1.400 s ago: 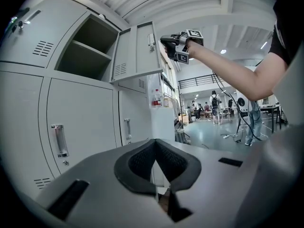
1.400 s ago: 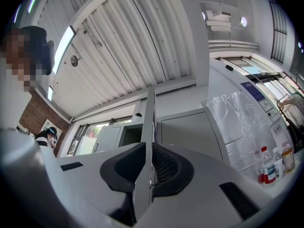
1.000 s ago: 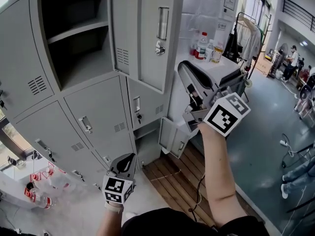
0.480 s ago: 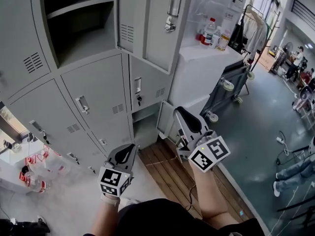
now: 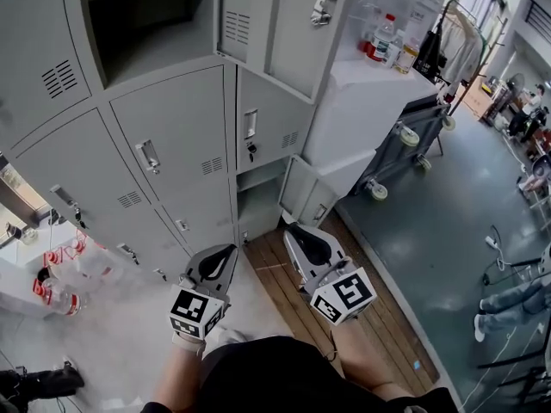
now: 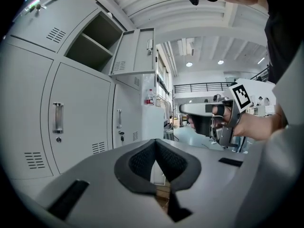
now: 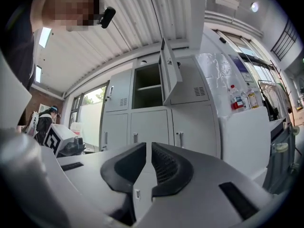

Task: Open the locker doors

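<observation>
A bank of grey lockers (image 5: 172,170) fills the head view. One upper door (image 5: 288,24) stands swung open, showing a bare shelf compartment (image 5: 146,24); it also shows as the open door (image 6: 135,51) and the open door (image 7: 168,75). A small bottom door (image 5: 306,198) hangs ajar. The middle doors, with handle (image 5: 148,155) and handle (image 5: 250,123), are closed. My left gripper (image 5: 229,249) is low in front of the bottom row, shut and holding nothing (image 6: 155,141). My right gripper (image 5: 293,229) is beside it, jaws nearly together and bare (image 7: 148,145), touching no door.
A white cabinet (image 5: 379,84) with bottles (image 5: 385,34) on top stands right of the lockers. A wheeled cart (image 5: 409,132) is beside it. Wooden floor slats (image 5: 301,304) lie below the grippers. Plastic bottles (image 5: 65,286) sit at the lower left. A clothes rack (image 5: 448,33) and people are far right.
My right gripper has come down from beside the open upper door to low next to the left gripper. The left gripper has hardly moved. The view has tipped further down.
</observation>
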A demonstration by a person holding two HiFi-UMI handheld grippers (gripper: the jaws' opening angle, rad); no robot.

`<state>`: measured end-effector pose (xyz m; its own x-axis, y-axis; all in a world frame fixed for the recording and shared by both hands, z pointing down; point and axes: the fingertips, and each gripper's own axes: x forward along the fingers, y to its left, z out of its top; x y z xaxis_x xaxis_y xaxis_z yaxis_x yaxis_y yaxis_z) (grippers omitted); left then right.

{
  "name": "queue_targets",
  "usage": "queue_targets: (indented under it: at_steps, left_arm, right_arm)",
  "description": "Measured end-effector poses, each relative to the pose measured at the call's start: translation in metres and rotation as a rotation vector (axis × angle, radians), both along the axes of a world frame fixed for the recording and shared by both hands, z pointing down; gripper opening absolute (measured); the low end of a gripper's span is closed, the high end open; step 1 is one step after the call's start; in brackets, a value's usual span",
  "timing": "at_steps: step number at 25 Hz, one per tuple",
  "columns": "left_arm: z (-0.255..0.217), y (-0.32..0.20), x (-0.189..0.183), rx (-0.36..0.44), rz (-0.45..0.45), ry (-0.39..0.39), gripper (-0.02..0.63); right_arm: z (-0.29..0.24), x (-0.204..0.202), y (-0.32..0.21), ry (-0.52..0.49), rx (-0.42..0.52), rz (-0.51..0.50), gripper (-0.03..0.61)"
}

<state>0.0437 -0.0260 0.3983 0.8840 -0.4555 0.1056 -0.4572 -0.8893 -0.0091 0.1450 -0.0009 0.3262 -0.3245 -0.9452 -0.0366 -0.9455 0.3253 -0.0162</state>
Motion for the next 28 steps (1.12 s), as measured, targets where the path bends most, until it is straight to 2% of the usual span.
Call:
queue_targets:
  at_steps: [4, 8, 13, 17, 21, 28]
  left_arm:
    - [0.009, 0.007, -0.008, -0.006, -0.020, -0.042, 0.017]
    - [0.010, 0.012, -0.013, 0.028, -0.030, -0.031, 0.017]
    - [0.019, 0.018, -0.019, 0.033, -0.043, -0.047, 0.018]
    - [0.027, 0.023, -0.024, -0.002, -0.054, -0.069, 0.018]
    - [0.025, 0.025, -0.022, 0.027, -0.052, -0.047, 0.018]
    - [0.031, 0.028, -0.022, 0.020, -0.057, -0.048, 0.018]
  right_arm:
    - [0.023, -0.012, 0.011, 0.007, -0.033, -0.021, 0.060]
    - [0.047, -0.016, 0.020, -0.012, -0.077, -0.025, 0.061]
    - [0.066, -0.019, 0.029, -0.030, -0.115, -0.018, 0.061]
    - [0.072, -0.024, 0.032, -0.034, -0.128, -0.027, 0.061]
    - [0.072, -0.028, 0.034, -0.041, -0.128, -0.039, 0.061]
    - [0.075, -0.024, 0.032, -0.080, -0.143, -0.042, 0.043]
